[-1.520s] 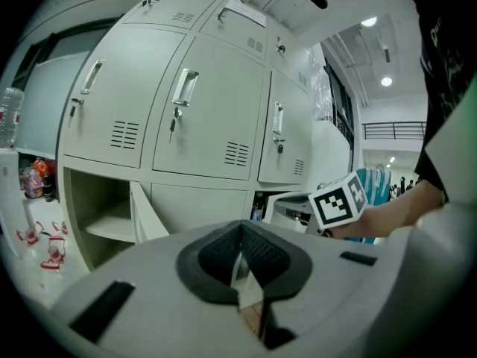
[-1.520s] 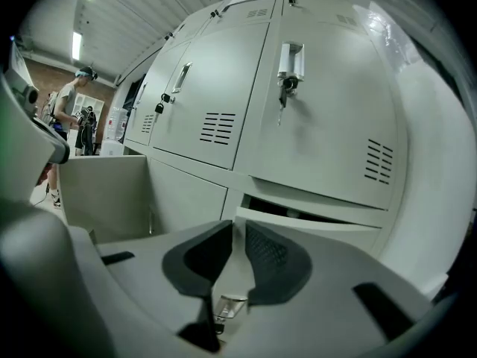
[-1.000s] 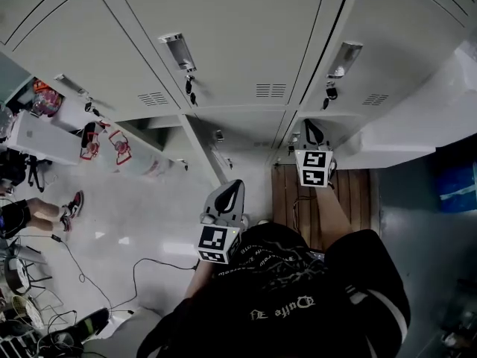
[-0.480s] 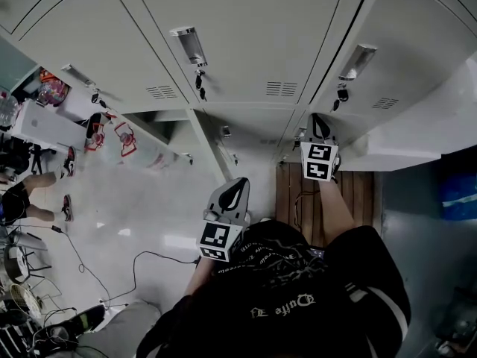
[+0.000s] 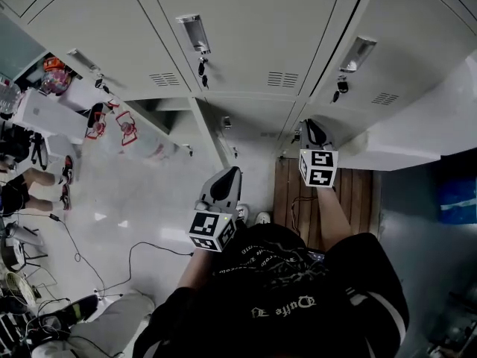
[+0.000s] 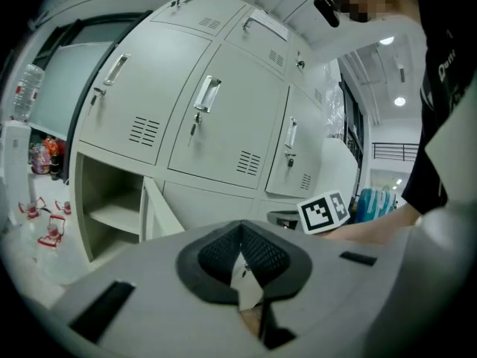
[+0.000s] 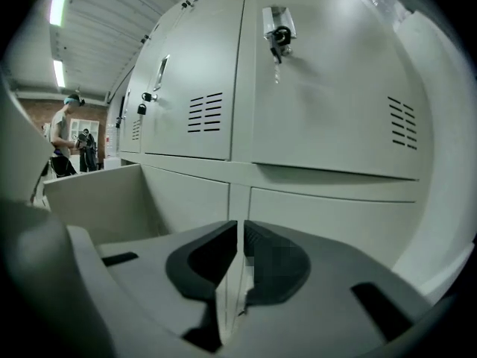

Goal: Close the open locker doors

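Right hand-held gripper [image 7: 240, 233] has its dark padded jaws pressed together with nothing in them, aimed at the seam between two closed lower pale grey metal locker doors [image 7: 335, 222]. Up top there's a small key hanging in a lock [image 7: 278, 36] on a vented door. An open pale grey locker door [image 7: 97, 200] sticks out on the left, with a person [image 7: 61, 136] standing way back behind it.

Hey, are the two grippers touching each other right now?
Apart. The head view shows the left gripper and the right gripper with bare floor plainly between them.
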Available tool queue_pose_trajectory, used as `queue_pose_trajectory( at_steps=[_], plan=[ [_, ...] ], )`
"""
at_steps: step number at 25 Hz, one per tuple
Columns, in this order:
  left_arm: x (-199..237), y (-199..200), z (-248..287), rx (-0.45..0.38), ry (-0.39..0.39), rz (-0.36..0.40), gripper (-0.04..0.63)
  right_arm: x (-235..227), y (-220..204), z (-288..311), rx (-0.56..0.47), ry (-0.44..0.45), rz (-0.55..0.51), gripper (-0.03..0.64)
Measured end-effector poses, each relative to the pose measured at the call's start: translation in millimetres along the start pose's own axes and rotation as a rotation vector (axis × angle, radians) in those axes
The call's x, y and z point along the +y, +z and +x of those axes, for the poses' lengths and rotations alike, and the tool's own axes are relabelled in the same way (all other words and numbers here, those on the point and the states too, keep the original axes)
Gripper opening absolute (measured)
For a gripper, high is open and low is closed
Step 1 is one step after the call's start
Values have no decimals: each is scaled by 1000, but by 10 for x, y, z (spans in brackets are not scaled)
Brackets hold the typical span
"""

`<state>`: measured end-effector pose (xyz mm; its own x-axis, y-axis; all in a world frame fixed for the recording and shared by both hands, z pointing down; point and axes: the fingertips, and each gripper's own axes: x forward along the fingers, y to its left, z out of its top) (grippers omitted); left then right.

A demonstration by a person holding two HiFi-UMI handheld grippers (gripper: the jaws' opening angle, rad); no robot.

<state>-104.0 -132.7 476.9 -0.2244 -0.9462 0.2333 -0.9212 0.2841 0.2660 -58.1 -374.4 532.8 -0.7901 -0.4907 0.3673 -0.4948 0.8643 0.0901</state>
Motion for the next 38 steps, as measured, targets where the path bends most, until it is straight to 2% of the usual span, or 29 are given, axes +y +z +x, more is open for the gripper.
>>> queue_pose_trajectory(
  at_steps=[2, 5, 7, 9, 10, 12, 15, 18, 22, 30, 38],
  plan=[
    [35, -43, -43, 2, 25, -25, 8, 233, -22, -57, -8, 67, 19, 11],
    [49, -111, -136, 1, 65, -51, 8, 668, -33, -163, -23, 217, 16, 11],
    [89, -122, -219, -14, 101, -61, 8, 952, -7, -272, -41, 345, 14, 14],
    [180, -151, -343, -25, 159, -75, 8, 1282, 21, -451, -59, 515, 16, 20],
    [239, -178, -422, -27, 197, -84, 8, 1466, 18, -564, -60, 610, 9, 38],
    [366, -246, -591, -24, 273, -98, 8, 1823, -13, -797, -51, 779, -34, 126],
    [561, -370, -849, -19, 372, -117, 8, 2247, -50, -1049, -60, 910, -134, 138],
    [713, -457, -1065, -30, 452, -130, 8, 2508, -69, -1107, -75, 924, -223, 138],
    [805, -508, -1244, -48, 497, -139, 8, 2636, -67, -971, -79, 849, -277, 138],
    [1071, -593, -1450, -43, 493, -130, 8, 2832, -23, -893, -72, 804, -301, 106],
    [1725, -517, -1761, -21, 495, -114, 8, 3305, 25, -892, -52, 743, -280, 97]
  ],
)
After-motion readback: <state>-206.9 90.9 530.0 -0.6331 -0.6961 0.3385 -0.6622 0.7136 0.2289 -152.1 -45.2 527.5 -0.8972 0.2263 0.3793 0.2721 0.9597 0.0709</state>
